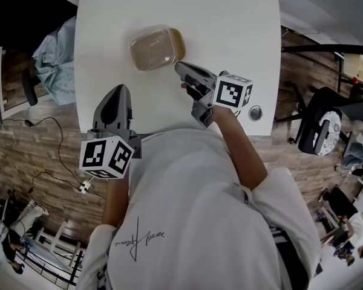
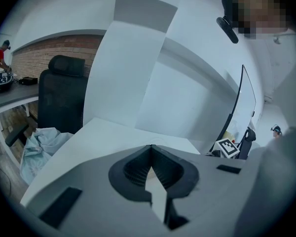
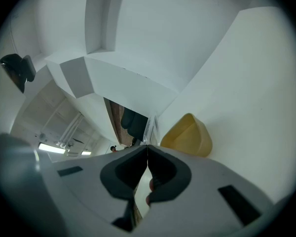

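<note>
Jaws closed together on both: left gripper (image 1: 117,90) idle, right gripper (image 1: 179,64) at the container's (image 1: 151,48) near-right corner. Push there and you'll skid it far-left across the surface (image 1: 236,23).

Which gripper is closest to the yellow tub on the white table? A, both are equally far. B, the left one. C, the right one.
C: in the head view the right gripper has its tips at the tub's corner, while the left gripper sits well apart, nearer the person.
</note>
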